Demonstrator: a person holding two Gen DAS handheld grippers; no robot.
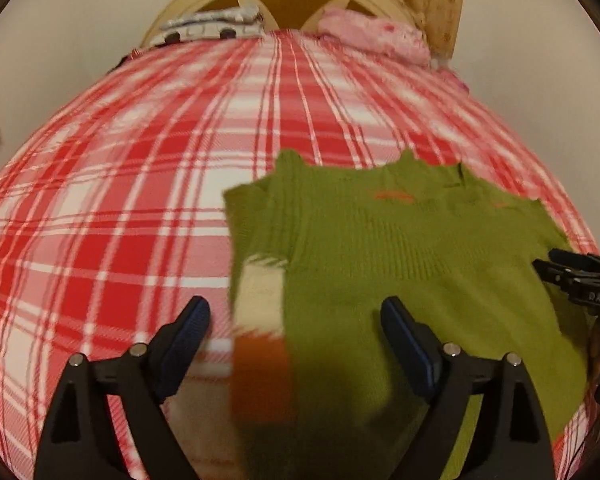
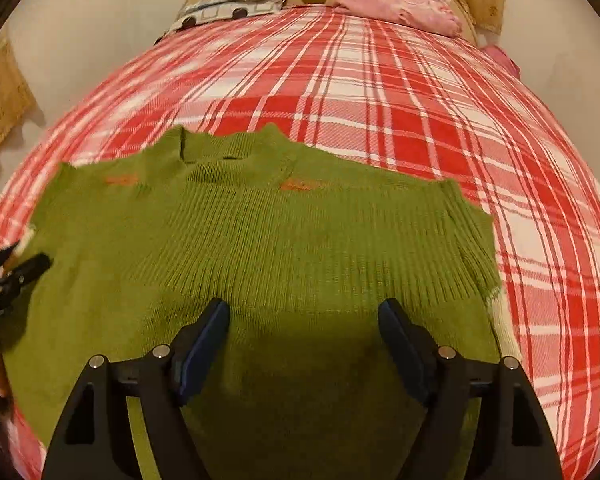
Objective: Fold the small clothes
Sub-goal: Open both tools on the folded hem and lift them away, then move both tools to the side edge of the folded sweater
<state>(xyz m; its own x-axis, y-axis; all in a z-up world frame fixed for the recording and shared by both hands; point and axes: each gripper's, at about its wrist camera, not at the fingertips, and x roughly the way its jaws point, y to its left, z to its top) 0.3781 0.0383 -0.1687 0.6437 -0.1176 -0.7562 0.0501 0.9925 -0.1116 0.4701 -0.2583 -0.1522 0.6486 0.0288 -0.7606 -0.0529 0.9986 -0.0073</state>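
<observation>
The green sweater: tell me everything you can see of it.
The green sweater is ribbed knit, olive green, with small orange marks near the neckline and a cream and orange striped sleeve folded along one side. It lies flat, spread on the red plaid bedspread, neck toward the headboard. Neither open gripper grips it.

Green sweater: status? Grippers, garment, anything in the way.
Left gripper open, right gripper open, nothing held. Green sweater flat on plaid bedspread, sleeves folded in. Nothing in the way.
</observation>
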